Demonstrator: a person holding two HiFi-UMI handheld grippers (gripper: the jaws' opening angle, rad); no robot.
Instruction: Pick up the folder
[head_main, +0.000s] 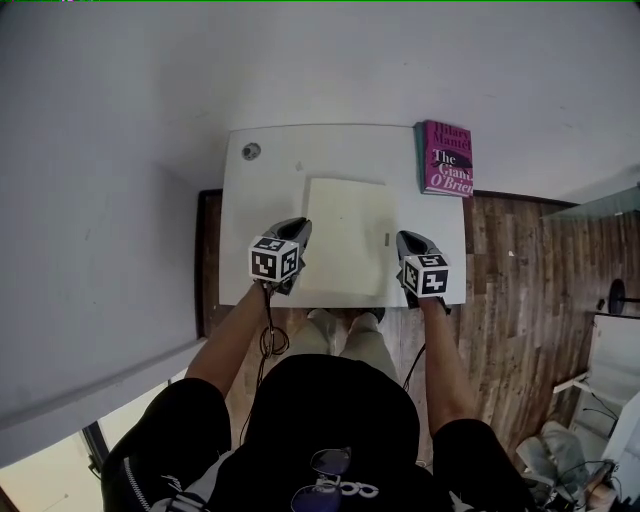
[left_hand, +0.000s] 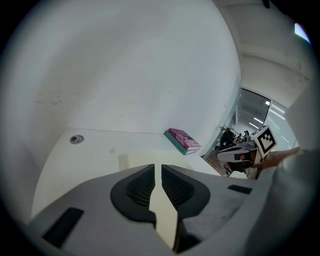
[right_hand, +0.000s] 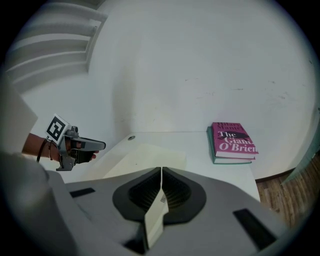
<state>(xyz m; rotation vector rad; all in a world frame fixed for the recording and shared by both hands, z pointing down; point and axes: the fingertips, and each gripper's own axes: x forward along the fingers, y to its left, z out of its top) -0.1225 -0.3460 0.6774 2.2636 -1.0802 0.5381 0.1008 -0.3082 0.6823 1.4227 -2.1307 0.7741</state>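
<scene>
Folder: plain, pale cream, closed, rectangular, with a small grey mark near its right edge. It sat over the middle of the white table, its near edge at the table's front edge. My left gripper and right gripper each pinched it thin-edge-on at a near corner. I could not tell whether it rested on the top.

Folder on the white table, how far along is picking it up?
Done: both grippers have closed on the cream folder, with the left gripper gripping near its left edge and the right gripper near its right edge. In hand: the folder is held between them over the white table. Whether it has cleared the surface is hard to tell. Left: raising it plainly clear of the table.
</scene>
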